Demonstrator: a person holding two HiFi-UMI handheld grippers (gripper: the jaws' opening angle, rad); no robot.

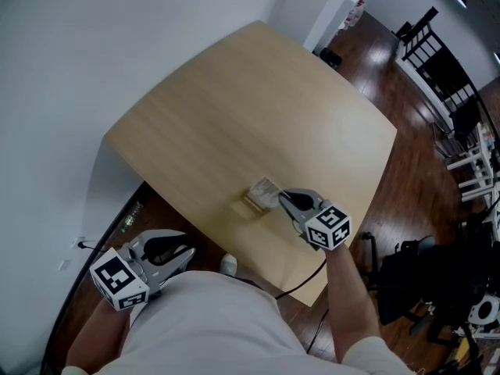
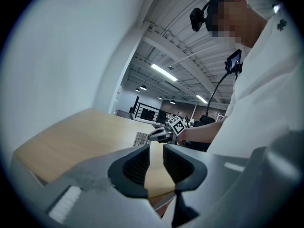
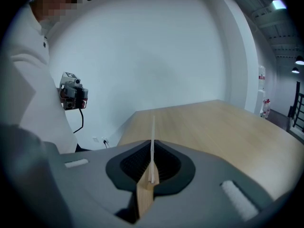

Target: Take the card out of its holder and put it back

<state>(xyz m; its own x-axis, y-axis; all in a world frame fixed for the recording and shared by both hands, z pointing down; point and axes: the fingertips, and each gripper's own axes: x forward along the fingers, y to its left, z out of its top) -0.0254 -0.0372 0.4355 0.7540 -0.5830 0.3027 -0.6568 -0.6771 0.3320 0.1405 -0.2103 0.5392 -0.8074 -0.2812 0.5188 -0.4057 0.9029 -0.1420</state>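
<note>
A small wooden holder [image 1: 248, 205] stands near the front edge of the light wooden table [image 1: 258, 108]. Just above and to its right hangs the printed white card [image 1: 266, 188], gripped at its right end by my right gripper [image 1: 283, 199]. In the right gripper view the card [image 3: 153, 141] shows edge-on, pinched between the shut pads of that gripper [image 3: 153, 172]. My left gripper [image 1: 187, 254] hangs off the table at the lower left, by the person's body. Its jaws [image 2: 156, 163] stand apart with nothing between them. From there I see the card [image 2: 141, 138] and the right gripper [image 2: 156, 136].
A white wall runs along the table's left side, with a socket and cable [image 1: 82, 244] low on it. Dark wood floor lies to the right, with black chairs [image 1: 433, 49] and equipment [image 1: 437, 280]. The person's torso [image 1: 211, 326] fills the bottom.
</note>
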